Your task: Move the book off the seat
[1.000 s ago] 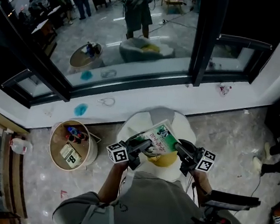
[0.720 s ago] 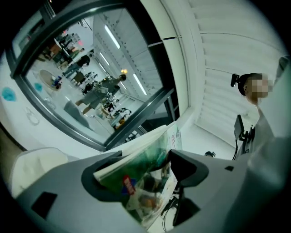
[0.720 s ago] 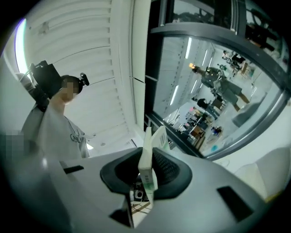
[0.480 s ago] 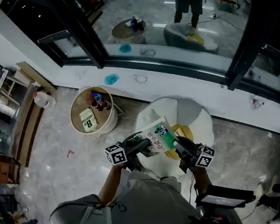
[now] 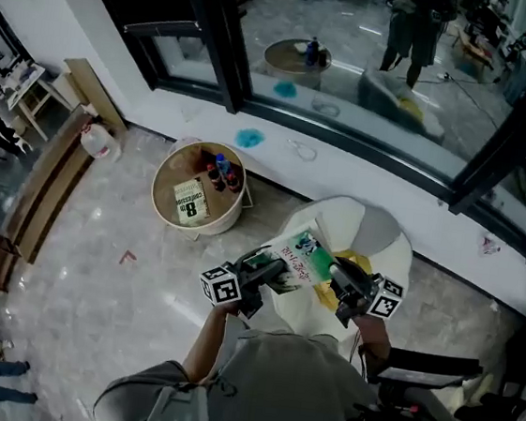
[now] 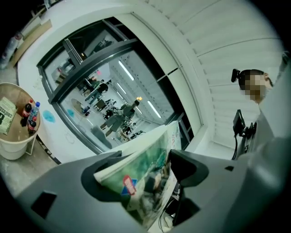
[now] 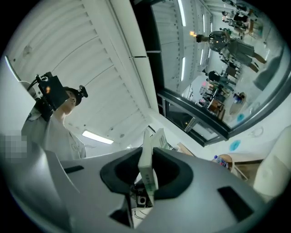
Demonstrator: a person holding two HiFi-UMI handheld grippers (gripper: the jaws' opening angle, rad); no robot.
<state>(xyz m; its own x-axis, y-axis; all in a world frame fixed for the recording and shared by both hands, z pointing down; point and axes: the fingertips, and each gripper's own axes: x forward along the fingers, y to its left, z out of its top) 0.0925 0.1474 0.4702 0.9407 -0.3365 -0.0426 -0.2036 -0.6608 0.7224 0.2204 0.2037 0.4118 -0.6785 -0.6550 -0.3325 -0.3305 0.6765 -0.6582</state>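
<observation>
A round desk [image 5: 193, 229] with bottles stands on the floor at the left. Next to it, the left gripper [image 5: 263, 273] has its fingers [image 6: 193, 170] set fairly wide, grasping the near left part of the book [image 5: 301, 255]. The book sits slantwise in the gap, one edge against each finger. It hangs lifted between both grippers, over the left edge of the white seat [image 5: 378, 235]. The right gripper [image 5: 342, 282] has its fingers [image 7: 175, 175] nearly together, clenched on the thin right edge of the book, which stands upright between them.
</observation>
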